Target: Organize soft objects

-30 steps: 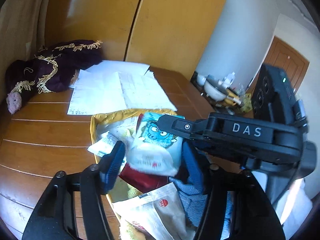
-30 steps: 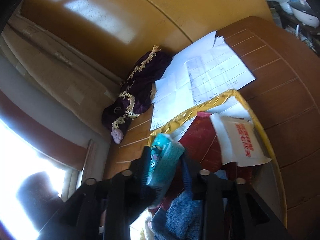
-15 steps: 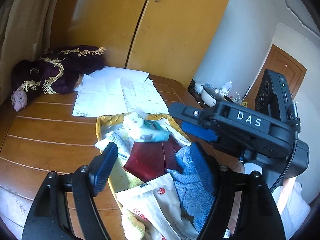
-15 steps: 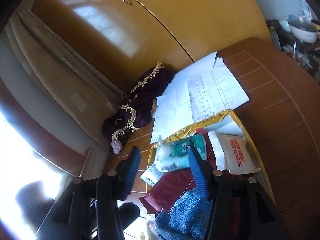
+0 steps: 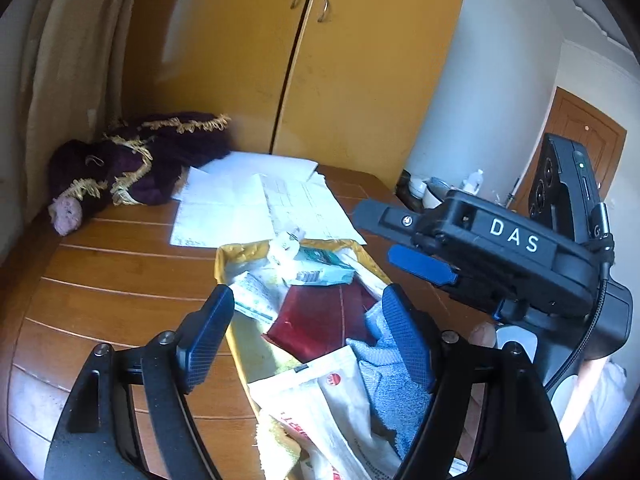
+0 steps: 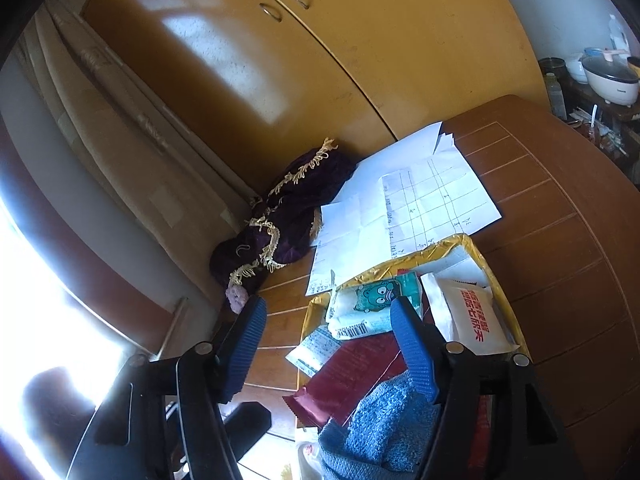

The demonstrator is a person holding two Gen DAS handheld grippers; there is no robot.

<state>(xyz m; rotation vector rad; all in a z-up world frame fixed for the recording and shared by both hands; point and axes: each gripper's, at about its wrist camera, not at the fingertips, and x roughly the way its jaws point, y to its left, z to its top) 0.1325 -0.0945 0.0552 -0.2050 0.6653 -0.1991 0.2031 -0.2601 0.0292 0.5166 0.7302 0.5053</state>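
gold foil tray [image 6: 468, 242] | glossy tissue pack [image 6: 372, 304] | blue terry towel [image 6: 380, 432]

Black plastic frames with ribbed blue pads are being shown on the left gripper [image 5: 308, 336] and right gripper [image 6: 332, 344]; silver screws, white "DAS" lettering, a green light and a black cable are being displayed.

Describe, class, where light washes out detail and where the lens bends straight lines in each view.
Right wrist view: window glare bleaches the lower left, a bright patch sits on the wardrobe door, whose edges bow. Left wrist view: evenly lit; curtain and wardrobe seam curve, corners vignette black.
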